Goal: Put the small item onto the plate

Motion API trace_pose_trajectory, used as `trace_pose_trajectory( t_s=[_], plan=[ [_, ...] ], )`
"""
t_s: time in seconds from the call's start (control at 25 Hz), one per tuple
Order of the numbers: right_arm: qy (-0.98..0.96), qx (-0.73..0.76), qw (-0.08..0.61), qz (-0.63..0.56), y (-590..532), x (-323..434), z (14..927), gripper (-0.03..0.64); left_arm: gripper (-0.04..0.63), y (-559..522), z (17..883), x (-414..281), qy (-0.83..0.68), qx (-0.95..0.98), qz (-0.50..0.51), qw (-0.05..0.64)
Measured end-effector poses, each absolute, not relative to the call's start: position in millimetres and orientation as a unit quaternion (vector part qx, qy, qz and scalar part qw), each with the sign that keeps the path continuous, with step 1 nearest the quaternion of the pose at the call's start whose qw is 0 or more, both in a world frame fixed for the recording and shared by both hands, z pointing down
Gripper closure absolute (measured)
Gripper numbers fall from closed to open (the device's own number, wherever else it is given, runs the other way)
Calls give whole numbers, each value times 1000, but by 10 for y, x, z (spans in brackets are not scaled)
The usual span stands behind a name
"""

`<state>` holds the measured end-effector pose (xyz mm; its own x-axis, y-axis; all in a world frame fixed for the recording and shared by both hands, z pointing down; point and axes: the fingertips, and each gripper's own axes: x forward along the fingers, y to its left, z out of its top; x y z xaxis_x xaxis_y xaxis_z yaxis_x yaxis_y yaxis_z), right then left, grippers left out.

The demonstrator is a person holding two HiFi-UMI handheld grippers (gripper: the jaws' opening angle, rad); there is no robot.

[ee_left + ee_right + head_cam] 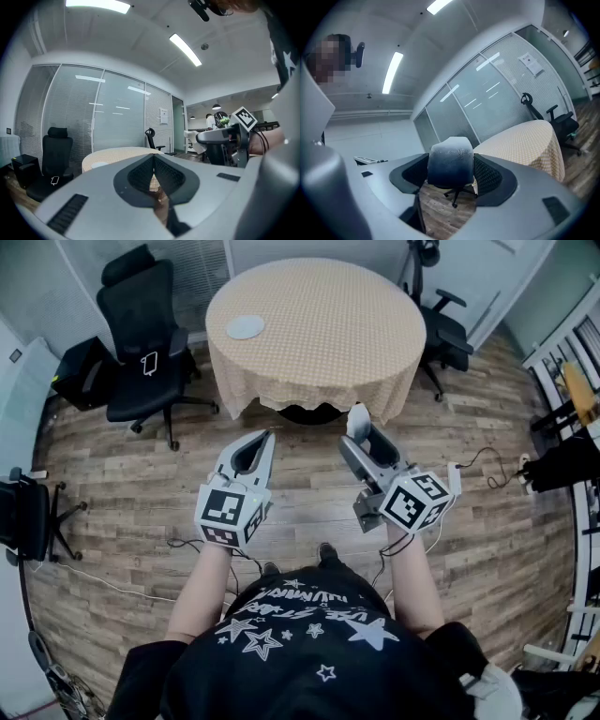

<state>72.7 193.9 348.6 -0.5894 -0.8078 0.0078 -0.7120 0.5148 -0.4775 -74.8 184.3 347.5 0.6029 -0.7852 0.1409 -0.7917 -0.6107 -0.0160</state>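
Note:
A round table under a beige checked cloth stands ahead of me, with a small pale plate near its left rim. My right gripper hovers over the wooden floor short of the table, shut on a small grey-blue item that fills the gap between its pads. My left gripper floats beside it at about the same height, its jaws shut with nothing between them. The left gripper view shows the left gripper, the table with the plate, and the right gripper off to the right.
A black office chair stands left of the table with a black bag beside it. A second chair is at the table's right, a third by the left wall. Cables cross the floor; shelving lines the right.

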Motion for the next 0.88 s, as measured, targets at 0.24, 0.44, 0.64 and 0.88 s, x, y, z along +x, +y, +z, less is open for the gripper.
trace_pose_trajectory(
  t_s=[0.24,0.44,0.64,0.88],
  plan=[
    [865,-456,74,-196,1912,879,3495,318,588,1781,3393,-486,-445,893,64,20],
    [861,-468,65,-190,1925,975,3525,318,588,1798,3402,-425,-439,896,70,22],
    [857,-470,68,-198,2032,1012,3601,318,588,1850,3506,-387,-436,896,82,24],
    [858,-470,61,-196,2114,1250,3678,318,588,1835,3650,-119,-430,898,82,42]
  ],
)
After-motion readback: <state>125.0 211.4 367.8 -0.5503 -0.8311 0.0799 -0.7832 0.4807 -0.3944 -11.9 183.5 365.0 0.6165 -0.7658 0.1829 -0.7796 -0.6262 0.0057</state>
